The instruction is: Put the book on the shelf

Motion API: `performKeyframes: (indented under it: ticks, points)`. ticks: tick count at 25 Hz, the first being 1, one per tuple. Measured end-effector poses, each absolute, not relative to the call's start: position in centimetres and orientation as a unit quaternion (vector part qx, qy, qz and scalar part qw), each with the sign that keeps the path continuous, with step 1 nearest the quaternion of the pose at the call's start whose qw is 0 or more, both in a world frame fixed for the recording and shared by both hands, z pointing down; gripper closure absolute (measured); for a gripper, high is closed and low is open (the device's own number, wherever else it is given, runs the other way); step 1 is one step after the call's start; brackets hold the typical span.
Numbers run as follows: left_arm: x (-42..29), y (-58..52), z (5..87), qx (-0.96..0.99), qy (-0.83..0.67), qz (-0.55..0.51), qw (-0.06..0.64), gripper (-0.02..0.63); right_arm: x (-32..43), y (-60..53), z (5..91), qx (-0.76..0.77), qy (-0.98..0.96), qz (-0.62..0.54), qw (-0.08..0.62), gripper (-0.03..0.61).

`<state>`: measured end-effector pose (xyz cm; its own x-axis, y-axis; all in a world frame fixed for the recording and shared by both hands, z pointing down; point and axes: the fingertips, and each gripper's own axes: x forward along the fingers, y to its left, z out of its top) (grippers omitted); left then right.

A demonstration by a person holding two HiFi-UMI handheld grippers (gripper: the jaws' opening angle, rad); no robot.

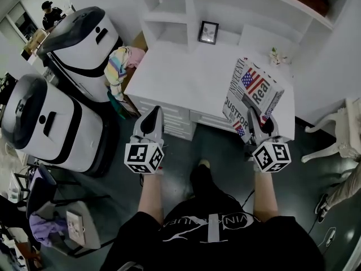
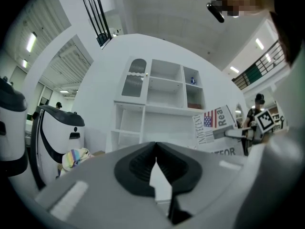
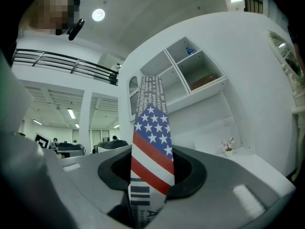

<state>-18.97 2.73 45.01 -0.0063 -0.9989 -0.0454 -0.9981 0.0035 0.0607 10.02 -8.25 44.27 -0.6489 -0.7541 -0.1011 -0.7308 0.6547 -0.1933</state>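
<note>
The book [image 1: 251, 92], printed with newspaper text and a US flag, stands tilted over the right end of the white desk [image 1: 186, 78]. My right gripper [image 1: 252, 117] is shut on its lower edge. In the right gripper view the flag-printed spine [image 3: 151, 151] rises between the jaws towards the white shelf unit [image 3: 190, 75]. The shelf unit [image 1: 169, 16] stands behind the desk with open compartments. My left gripper [image 1: 153, 113] is shut with nothing in it, in front of the desk's drawers. The left gripper view shows the book [image 2: 214, 124] to the right of the shelf [image 2: 164, 99].
A framed picture [image 1: 208, 32] and a small flower pot [image 1: 277, 56] sit at the back of the desk. Two large white machines [image 1: 84, 44] [image 1: 45, 123] stand at the left, with a striped cloth [image 1: 118, 66] beside them. A white chair [image 1: 333, 134] is at the right.
</note>
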Motion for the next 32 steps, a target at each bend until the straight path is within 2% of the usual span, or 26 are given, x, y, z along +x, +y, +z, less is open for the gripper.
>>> performKeyframes:
  ticks: [17, 24, 32]
  points:
    - [-23.3, -13.1, 40.5, 0.74, -0.671, -0.04, -0.009, 0.614, 5.0, -21.0, 39.0, -0.421, 0.898, -0.039, 0.123, 0.419]
    - [-24.3, -19.2, 37.4, 0.74, -0.67, -0.047, -0.008, 0.614, 4.3, -26.0, 34.2, -0.415, 0.898, -0.021, 0.143, 0.419]
    - [-24.7, -20.6, 38.6, 0.753, -0.656, -0.052, -0.014, 0.614, 3.6, -25.8, 33.3, -0.407, 0.895, 0.005, 0.181, 0.419]
